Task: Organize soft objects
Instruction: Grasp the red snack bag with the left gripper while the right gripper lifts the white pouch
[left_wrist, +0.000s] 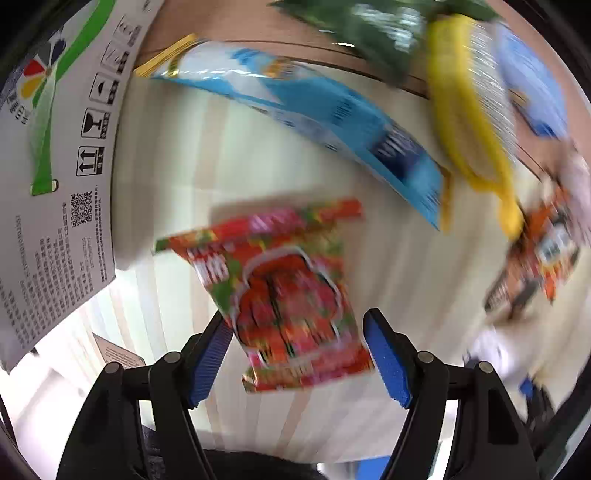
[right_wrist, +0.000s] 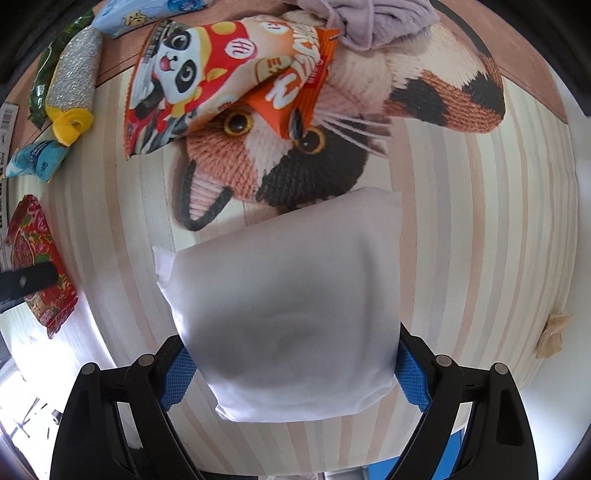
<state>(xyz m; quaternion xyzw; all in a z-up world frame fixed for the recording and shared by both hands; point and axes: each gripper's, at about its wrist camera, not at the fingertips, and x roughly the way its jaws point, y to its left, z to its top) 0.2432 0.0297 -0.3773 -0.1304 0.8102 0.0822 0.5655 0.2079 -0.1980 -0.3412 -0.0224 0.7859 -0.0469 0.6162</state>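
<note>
My left gripper is open, its blue pads either side of a red snack packet lying on the striped cloth; the view is motion-blurred. The same red packet shows at the left of the right wrist view. My right gripper has its blue pads against both sides of a soft white pouch, shut on it. Beyond it lie a cat-print cushion, an orange panda snack bag on top of it, and a lilac cloth.
A white printed carton stands at the left. A blue packet, a yellow-and-silver scrubber, a green packet and another blue packet lie at the back. A crumpled tan scrap lies at the right.
</note>
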